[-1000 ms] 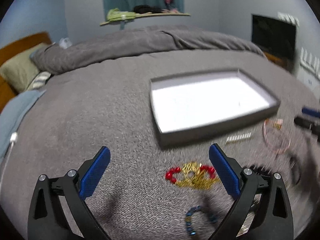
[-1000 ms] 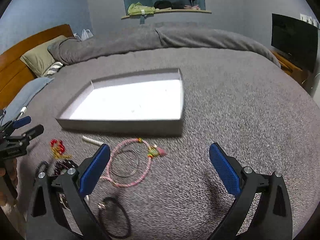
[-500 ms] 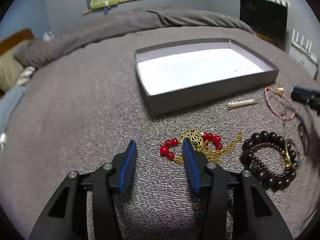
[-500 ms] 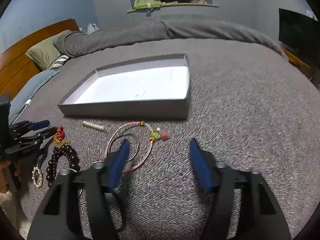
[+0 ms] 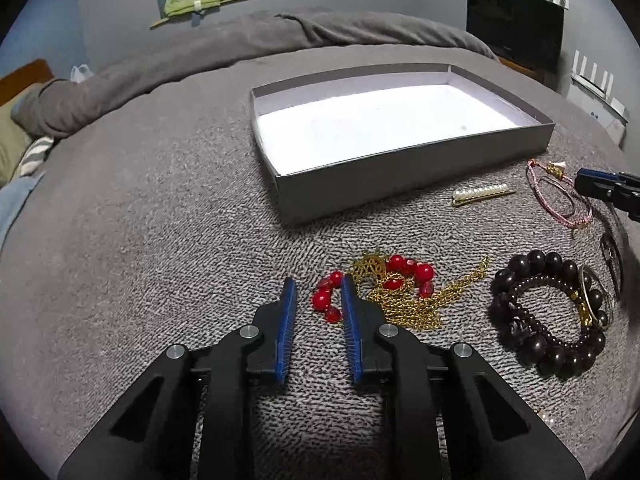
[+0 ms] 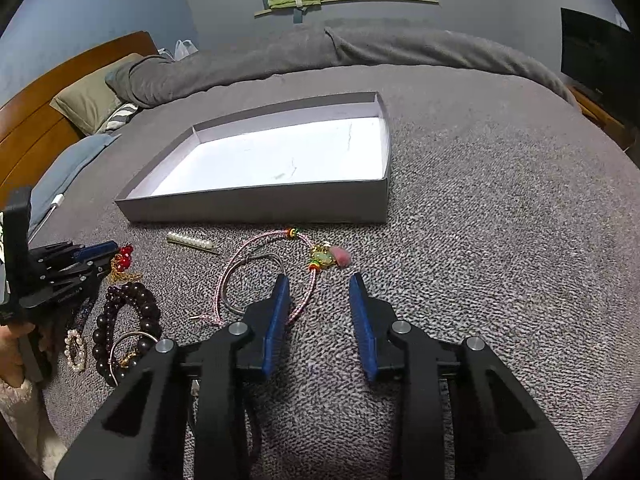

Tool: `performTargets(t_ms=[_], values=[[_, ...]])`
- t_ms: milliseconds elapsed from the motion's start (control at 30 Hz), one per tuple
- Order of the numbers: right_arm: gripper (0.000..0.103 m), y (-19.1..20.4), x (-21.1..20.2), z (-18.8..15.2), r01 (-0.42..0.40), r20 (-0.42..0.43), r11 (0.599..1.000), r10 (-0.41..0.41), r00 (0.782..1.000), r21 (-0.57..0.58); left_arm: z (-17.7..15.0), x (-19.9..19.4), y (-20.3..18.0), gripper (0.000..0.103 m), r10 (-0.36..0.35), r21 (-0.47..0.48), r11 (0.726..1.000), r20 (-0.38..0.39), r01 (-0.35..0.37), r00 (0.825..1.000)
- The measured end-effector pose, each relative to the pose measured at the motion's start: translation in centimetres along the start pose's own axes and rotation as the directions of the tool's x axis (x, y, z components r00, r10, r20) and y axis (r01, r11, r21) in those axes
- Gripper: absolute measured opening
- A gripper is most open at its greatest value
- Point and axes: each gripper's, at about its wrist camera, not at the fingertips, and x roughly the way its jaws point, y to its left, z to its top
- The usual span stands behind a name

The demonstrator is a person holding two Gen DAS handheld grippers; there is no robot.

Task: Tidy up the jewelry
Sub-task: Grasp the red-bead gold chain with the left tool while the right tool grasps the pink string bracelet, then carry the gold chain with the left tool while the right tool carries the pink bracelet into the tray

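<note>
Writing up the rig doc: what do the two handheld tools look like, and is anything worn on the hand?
Both match: the left tool and right tool have matte black angular linkage arms with triangular cutouts, silver pivot pins, and two flat fingers faced with ribbed blue pads. No cables show. In the right wrist view, a fluffy cream cuff sits below the left tool's black body, which bears small white lettering.

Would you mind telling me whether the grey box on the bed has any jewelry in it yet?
Empty. The grey box shows only its bare white floor in both views.
</note>
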Motion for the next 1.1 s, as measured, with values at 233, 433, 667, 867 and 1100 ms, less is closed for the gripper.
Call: performTargets(t_ms=[233, 433, 667, 867, 1100], values=[[0.007, 0.9, 1.4, -0.3, 0.020, -0.036, 0.999, -0.021, 0.999, -0.035, -0.3, 0.0, 0.0, 0.013, -0.027, 0.010, 1.000, 0.004, 0.027, 1.000], [0.003, 0.8, -0.5, -0.2, -0.008, 0.050, 1.000, 0.009, 0.999, -0.025, 0.0, -1.9, 0.4, 0.010, -0.073, -0.019, 0.997, 0.065, 0.075, 0.995], [0.003, 1.2, -3.6, 0.3, -0.024, 0.195, 0.999, 0.032, 0.980, -0.044, 0.6, -5.7, 0.5, 0.010, -0.092, -0.042, 0.994, 0.194, 0.102, 0.977], [0.003, 2.1, -5.5, 0.4, -0.029, 0.287, 0.996, 0.051, 0.957, -0.080, 0.9, -7.0, 0.8, 0.010, -0.131, -0.048, 0.988, 0.242, 0.146, 0.962], [0.003, 2.7, -6.2, 0.7, -0.029, 0.308, 0.995, 0.057, 0.950, -0.096, 1.4, -8.4, 0.0, 0.010, -0.150, -0.028, 0.986, 0.286, 0.165, 0.946]])
